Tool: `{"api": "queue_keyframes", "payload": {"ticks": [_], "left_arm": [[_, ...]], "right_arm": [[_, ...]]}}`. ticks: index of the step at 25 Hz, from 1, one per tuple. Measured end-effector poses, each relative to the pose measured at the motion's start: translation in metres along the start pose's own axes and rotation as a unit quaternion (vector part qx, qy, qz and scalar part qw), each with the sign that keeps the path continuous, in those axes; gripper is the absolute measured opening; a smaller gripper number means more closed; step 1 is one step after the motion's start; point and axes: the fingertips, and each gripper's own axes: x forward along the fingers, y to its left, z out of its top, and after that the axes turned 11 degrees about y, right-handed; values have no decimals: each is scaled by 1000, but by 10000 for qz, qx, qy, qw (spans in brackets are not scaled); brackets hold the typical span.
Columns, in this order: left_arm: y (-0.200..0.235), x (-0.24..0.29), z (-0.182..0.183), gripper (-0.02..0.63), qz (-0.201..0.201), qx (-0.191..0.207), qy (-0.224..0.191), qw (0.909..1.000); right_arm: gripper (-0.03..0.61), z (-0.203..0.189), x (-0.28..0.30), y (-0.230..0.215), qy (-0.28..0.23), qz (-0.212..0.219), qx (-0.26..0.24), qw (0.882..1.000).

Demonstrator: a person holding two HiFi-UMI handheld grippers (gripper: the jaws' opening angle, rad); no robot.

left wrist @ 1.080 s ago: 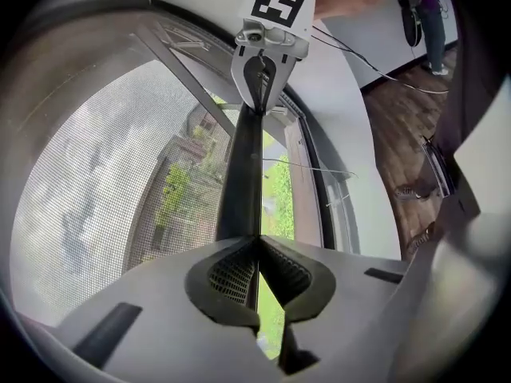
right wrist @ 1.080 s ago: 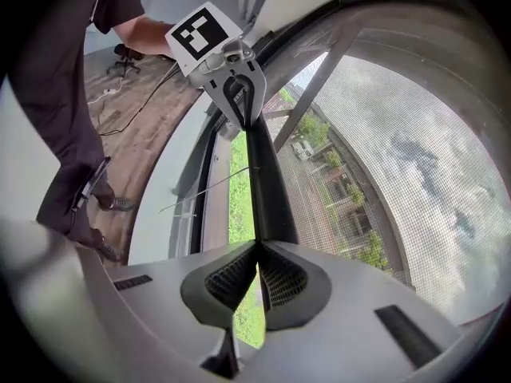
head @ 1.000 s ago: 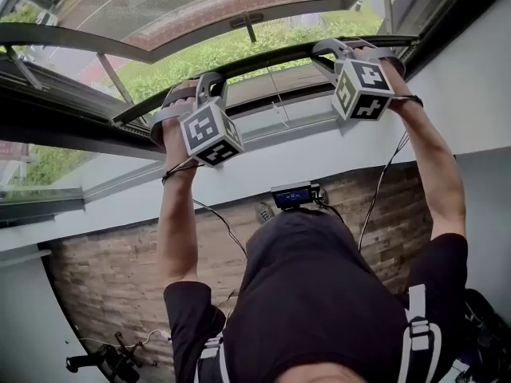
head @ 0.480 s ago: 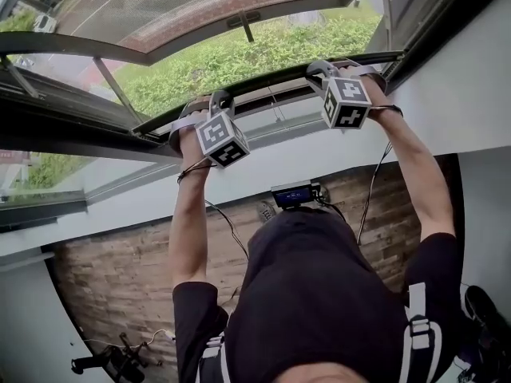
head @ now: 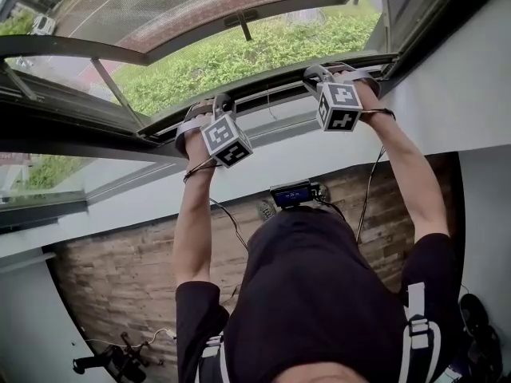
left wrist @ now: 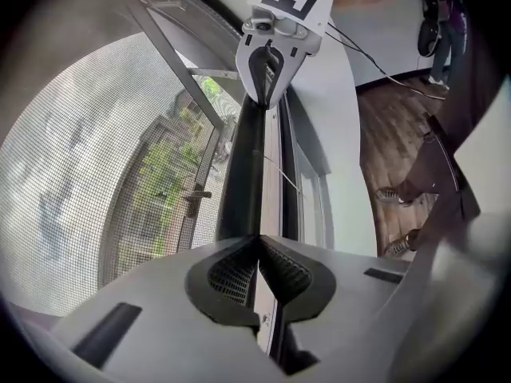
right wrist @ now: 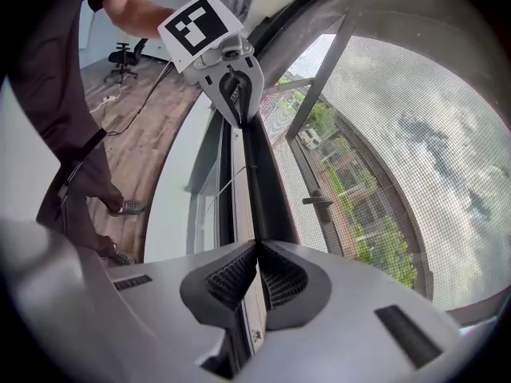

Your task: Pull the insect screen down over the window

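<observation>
The insect screen's grey mesh (head: 184,6) covers the upper part of the window opening, and its dark bottom bar (head: 267,86) runs across below it. My left gripper (head: 209,112) is shut on the bar's left part and my right gripper (head: 322,73) on its right part. In the left gripper view the jaws (left wrist: 257,242) pinch the bar's (left wrist: 243,158) thin edge, with the mesh (left wrist: 72,174) to the left and the right gripper (left wrist: 270,66) far along it. The right gripper view mirrors this: jaws (right wrist: 257,247) closed on the bar (right wrist: 262,174), mesh (right wrist: 415,142) at right, left gripper (right wrist: 230,82) beyond.
A white sill (head: 263,154) lies just below the bar. An open glass sash (head: 64,94) stands out to the left. A window handle (right wrist: 319,201) shows behind the mesh. Cables hang from both grippers over a wooden floor (head: 120,270), with an office chair (head: 108,361) below.
Both grippers have come down together with the bottom bar toward the sill. More mesh now shows above the bar and the gap of bare opening below it is narrower.
</observation>
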Motion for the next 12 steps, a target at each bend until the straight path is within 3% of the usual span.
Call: {"api": "queue_keyframes", "payload": {"ticks": [12], "left_arm": [[-39, 47, -7, 22, -368, -78, 155, 9992]], "right_arm": [[21, -8, 45, 40, 366, 391, -174, 9984]]}}
